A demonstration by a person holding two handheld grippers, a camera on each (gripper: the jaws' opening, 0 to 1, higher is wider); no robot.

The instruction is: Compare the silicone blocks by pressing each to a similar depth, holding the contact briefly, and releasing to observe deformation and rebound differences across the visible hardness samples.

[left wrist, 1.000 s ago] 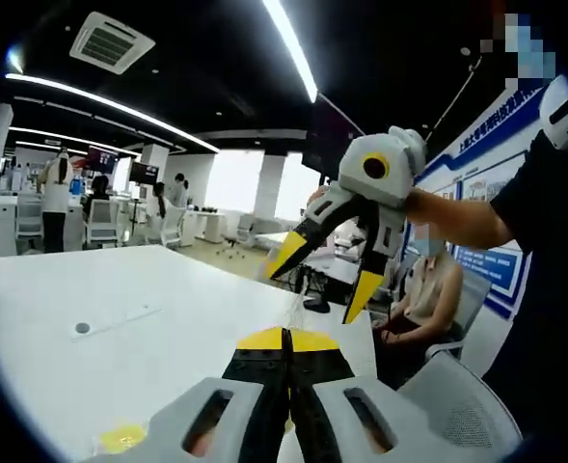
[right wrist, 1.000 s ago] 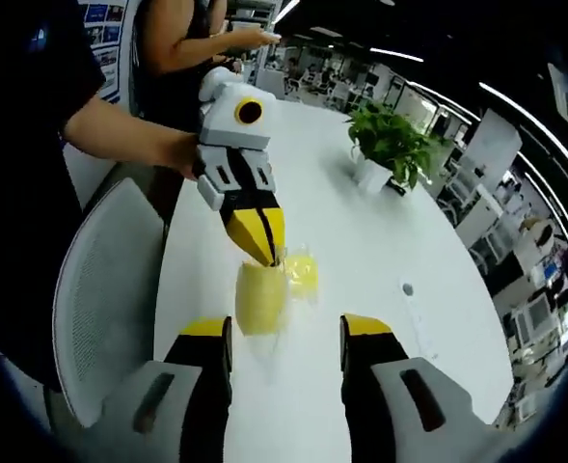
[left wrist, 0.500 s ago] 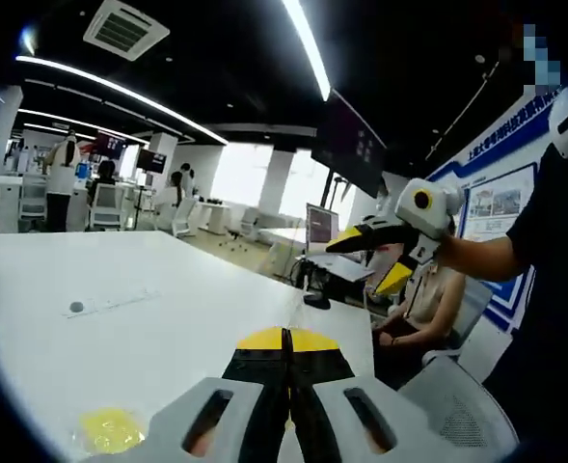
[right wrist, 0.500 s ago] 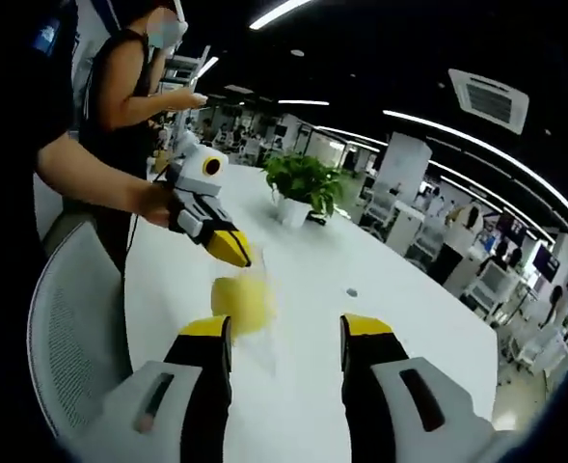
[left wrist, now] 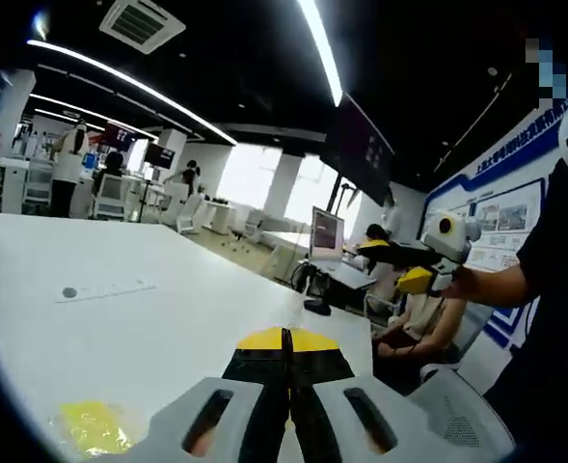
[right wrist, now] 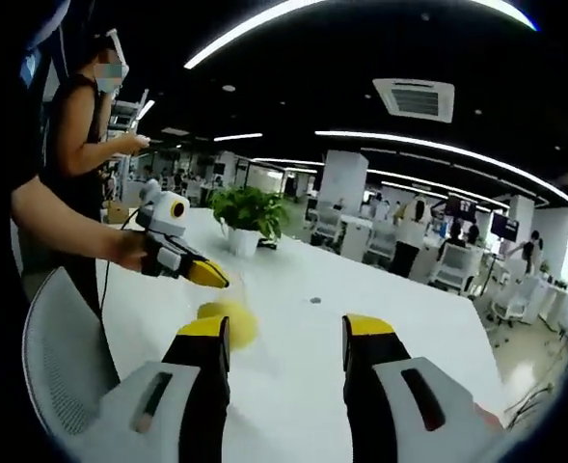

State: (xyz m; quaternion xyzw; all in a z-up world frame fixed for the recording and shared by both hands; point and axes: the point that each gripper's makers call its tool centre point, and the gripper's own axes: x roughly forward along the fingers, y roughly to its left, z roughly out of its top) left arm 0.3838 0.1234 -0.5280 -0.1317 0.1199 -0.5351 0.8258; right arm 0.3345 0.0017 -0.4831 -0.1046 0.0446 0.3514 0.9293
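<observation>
A yellow silicone block (right wrist: 233,323) lies on the white table (right wrist: 303,386), partly hidden behind my right gripper's left jaw. In the left gripper view a yellow block (left wrist: 91,427) shows blurred at the lower left. My right gripper (right wrist: 285,330) is open and holds nothing; it stands back from the block. My left gripper (right wrist: 222,281), held in a hand, is shut and hangs just above and left of the block. Its own view has the left gripper (left wrist: 285,334) shut over the table (left wrist: 148,318). Far to the right, the right gripper (left wrist: 392,264) is raised and open.
A potted plant (right wrist: 248,214) stands further along the table. A mesh chair (right wrist: 62,367) sits at the table's near edge, and another chair (left wrist: 452,415) shows in the left gripper view. A person (right wrist: 91,145) stands beside the table, another (left wrist: 428,323) sits by it.
Both grippers have lifted and tilted up. The left gripper's tip has come off the yellow block. The right gripper has drawn away and looks smaller in the left gripper view.
</observation>
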